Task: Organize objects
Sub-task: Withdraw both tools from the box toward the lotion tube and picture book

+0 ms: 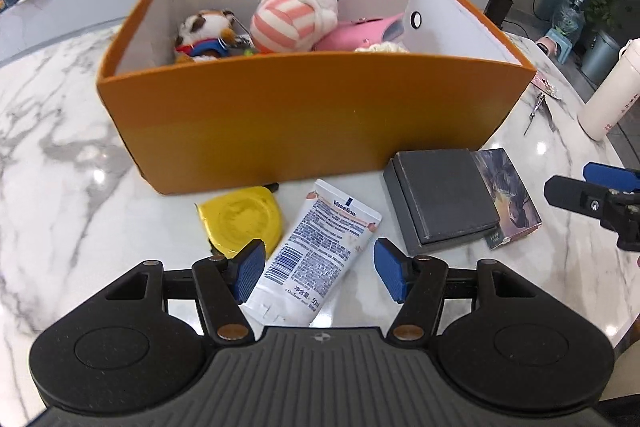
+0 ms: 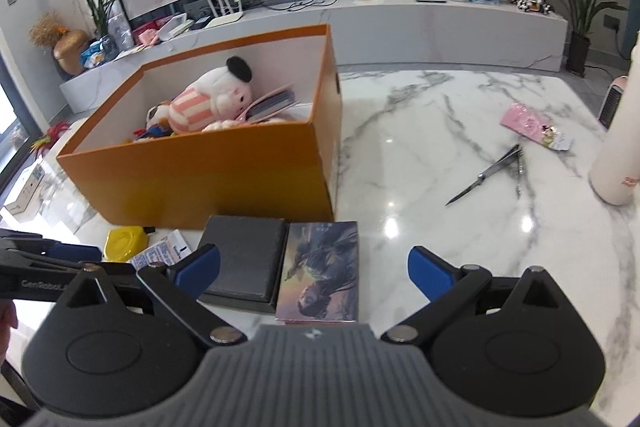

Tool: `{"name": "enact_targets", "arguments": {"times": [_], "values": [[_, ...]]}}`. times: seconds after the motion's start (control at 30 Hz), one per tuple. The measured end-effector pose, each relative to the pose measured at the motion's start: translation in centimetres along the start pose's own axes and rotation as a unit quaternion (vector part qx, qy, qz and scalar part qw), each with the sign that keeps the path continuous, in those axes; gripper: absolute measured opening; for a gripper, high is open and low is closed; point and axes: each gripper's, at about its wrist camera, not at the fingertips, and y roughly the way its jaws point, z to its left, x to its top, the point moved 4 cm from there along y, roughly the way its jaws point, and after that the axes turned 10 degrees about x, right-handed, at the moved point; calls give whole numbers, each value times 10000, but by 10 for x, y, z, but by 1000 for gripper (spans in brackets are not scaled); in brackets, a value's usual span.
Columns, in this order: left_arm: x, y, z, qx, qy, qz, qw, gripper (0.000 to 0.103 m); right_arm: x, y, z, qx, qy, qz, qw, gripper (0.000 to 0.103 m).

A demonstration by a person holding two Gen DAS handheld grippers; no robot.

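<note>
An orange box [image 1: 304,115] [image 2: 208,175] stands on the marble table and holds plush toys [image 1: 296,15] [image 2: 208,99] and a pink item. In front of it lie a yellow tape measure [image 1: 240,219] [image 2: 122,243], a white Vaseline tube [image 1: 316,251] [image 2: 160,255], a dark grey flat box [image 1: 440,199] [image 2: 244,263] and a picture card box [image 1: 508,191] [image 2: 322,271]. My left gripper [image 1: 320,273] is open, its pads either side of the tube's lower end. My right gripper [image 2: 314,271] is open above the grey box and card box; it shows at the right edge of the left wrist view [image 1: 592,201].
Scissors [image 2: 488,175] [image 1: 538,111] and a pink packet [image 2: 532,125] lie on the marble at the right. A tall white bottle [image 1: 612,95] [image 2: 618,155] stands near the right edge. A long TV counter [image 2: 360,23] with clutter runs behind the table.
</note>
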Motion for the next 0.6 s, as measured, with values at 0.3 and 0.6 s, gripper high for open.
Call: {"name": "enact_targets", "arguments": {"times": [0.3, 0.6], "values": [[-2, 14, 0, -107, 141, 253, 9995, 72, -3, 1, -8, 58, 123, 62, 9999, 100], [-16, 21, -5, 71, 449, 505, 9977, 72, -13, 12, -7, -241, -155, 308, 9991, 100]]}}
